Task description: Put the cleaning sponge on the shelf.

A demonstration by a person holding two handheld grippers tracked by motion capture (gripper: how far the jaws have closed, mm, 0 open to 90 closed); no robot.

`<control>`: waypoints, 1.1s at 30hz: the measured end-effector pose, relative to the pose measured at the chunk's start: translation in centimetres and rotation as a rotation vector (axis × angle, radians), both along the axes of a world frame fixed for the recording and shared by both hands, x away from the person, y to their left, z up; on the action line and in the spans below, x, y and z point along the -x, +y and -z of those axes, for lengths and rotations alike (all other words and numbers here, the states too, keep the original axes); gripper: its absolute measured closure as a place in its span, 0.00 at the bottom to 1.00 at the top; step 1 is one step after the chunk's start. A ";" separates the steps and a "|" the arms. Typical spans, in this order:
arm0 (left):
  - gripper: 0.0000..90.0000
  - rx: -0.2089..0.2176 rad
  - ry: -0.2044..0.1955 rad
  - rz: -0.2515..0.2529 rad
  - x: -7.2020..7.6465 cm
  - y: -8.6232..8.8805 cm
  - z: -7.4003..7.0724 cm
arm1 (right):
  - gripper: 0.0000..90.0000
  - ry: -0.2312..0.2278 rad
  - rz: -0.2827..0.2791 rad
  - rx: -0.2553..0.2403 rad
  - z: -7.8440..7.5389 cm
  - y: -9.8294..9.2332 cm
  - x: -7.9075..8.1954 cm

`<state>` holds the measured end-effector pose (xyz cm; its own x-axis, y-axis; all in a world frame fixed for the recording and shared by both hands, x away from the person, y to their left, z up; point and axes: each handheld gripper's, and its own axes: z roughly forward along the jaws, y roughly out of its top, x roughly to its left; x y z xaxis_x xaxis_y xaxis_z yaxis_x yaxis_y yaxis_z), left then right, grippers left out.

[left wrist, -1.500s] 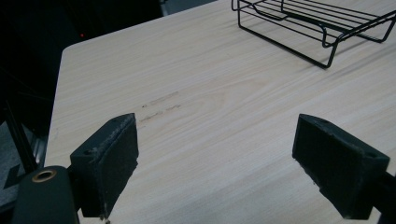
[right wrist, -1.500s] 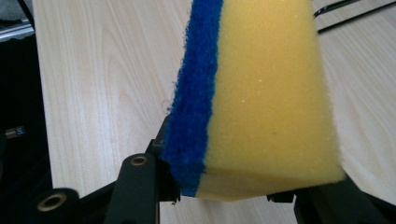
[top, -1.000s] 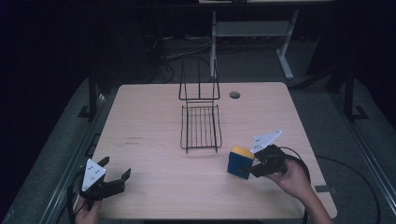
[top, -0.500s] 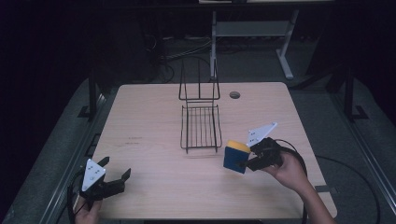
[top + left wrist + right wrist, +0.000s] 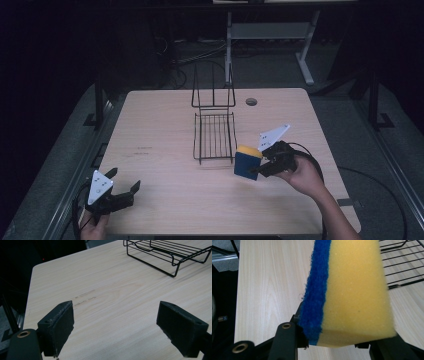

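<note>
Held the left gripper (image 5: 125,181) low over the near corner of the table (image 5: 165,130), jaws spread wide, nothing between the pads (image 5: 58,327). Judged it as parked: clear of the work and out of the other hand's way, yet aimed across the bare wood towards the wire rack (image 5: 172,252) far ahead of it and to its right, so ready to steady that rack if needed. Gripped it from below with the left hand (image 5: 92,231) at the table's edge.

Found the rack well ahead of the left gripper and just beyond the right one, flat tray lying on the wood with its upright back frame on the far side. Left it empty, open side up, likely as the place meant for the load.

Clamped the right gripper (image 5: 260,169) on the sponge (image 5: 247,162), squeezed from both sides near its lower end. Carried the sponge on edge, yellow foam (image 5: 357,290) and blue scouring layer (image 5: 317,282) both running up from the jaws, clear of the table. Took it by the narrow faces, probably because the soft foam gives there and so sits firm in the pads. Brought the sponge right up to the near right corner of the rack, about level with its rim, wires just past its far edge. Wrapped the right hand (image 5: 302,175) round the gripper's rear, wrist angled in towards the rack, apparently for lowering the sponge onto the tray.
</note>
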<state>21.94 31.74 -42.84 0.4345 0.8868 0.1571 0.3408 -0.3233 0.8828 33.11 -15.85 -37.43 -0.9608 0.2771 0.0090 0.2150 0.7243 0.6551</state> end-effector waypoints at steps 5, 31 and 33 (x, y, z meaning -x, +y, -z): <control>0.15 0.001 0.000 0.001 0.0 0.0 0.0 | 0.63 -0.009 -0.014 -0.001 -0.2 0.4 -0.5; 0.15 -0.001 -0.002 0.000 -0.1 0.1 0.0 | 0.63 -0.022 -0.037 -0.008 -0.6 1.9 -2.6; 0.15 0.000 -0.001 0.000 -0.1 0.1 0.0 | 0.63 -0.021 -0.040 -0.007 -0.6 2.1 -2.8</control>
<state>22.01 31.82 -42.83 0.4341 0.8870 0.1575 0.3397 -0.3230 0.8833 35.93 -13.79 -36.82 -0.9711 0.2384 -0.0095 0.1720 0.7273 0.6644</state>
